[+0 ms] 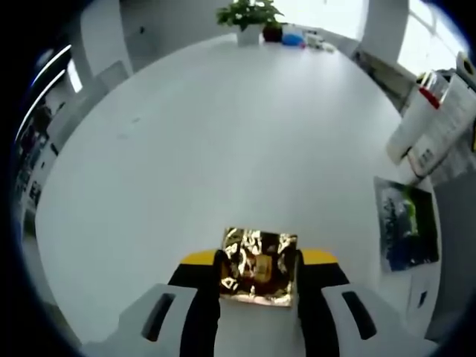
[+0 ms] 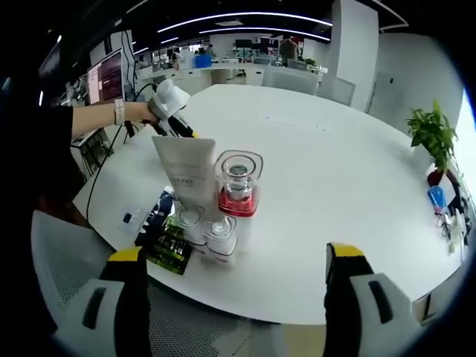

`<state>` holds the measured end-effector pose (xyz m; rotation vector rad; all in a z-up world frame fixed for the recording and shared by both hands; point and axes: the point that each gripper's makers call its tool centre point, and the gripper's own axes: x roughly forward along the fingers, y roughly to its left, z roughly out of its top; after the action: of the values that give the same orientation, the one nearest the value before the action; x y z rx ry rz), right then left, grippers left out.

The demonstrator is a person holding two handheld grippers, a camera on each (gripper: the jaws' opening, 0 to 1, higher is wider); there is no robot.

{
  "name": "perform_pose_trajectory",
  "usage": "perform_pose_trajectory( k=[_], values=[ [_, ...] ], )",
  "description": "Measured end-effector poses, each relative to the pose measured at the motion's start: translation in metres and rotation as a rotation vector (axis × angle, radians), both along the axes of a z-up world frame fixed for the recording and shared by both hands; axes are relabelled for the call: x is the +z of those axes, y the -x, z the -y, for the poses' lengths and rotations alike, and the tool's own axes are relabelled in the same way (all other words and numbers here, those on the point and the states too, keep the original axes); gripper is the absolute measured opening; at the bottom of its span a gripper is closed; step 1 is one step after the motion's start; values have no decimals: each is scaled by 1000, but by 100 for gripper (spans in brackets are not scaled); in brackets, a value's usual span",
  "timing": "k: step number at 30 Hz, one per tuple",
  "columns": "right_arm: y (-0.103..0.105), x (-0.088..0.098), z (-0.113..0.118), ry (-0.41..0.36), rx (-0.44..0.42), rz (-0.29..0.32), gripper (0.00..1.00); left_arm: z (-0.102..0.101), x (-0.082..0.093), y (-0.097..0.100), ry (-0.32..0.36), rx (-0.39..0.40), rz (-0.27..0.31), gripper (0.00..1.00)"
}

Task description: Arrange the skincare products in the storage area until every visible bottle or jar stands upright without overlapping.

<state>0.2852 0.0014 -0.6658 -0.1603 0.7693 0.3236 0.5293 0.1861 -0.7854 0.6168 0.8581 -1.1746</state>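
A round white table (image 2: 320, 193) in an open office, with skincare products grouped near its edge.

In the left gripper view, a gold foil box (image 1: 258, 266) is clamped between the jaws of the left gripper (image 1: 258, 274); it is judged light and crushable, best held by its flat sides. In the right gripper view, a white tube (image 2: 185, 167), small clear jars (image 2: 212, 230) and a glass bottle with a red base (image 2: 239, 184) stand touching; the glass is judged heavy, slippery and fragile. The right gripper (image 2: 234, 277) is spread wide, holding nothing.

round white table (image 2: 335, 178) in open office w/ ceiling strip lights (image 2: 245, 15).
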Motion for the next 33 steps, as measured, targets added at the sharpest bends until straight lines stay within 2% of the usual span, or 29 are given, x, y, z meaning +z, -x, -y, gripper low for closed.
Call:
perform_pose_trajectory(
  k=[7, 12, 18, 23, 33],
  values=[
    [1, 0, -1, 2, 1, -1, 100, -5, 3, 15, 3, -1, -18, 36],
    [0, 1, -3, 1, 6, 4, 100, -12, 4, 31, -38, -31, 0, 36],
    [-1, 2, -5, 0, 16, 9, 100, -22, 5, 35, -59, -37, -3, 36],
    [0, 2, -6, 0, 20, 7, 100, -30, 6, 48, -75, -36, -8, 36],
    [0, 1, -12, -12, 32, 11, 100, -39, 5, 61, -73, -34, -13, 36]
  ],
)
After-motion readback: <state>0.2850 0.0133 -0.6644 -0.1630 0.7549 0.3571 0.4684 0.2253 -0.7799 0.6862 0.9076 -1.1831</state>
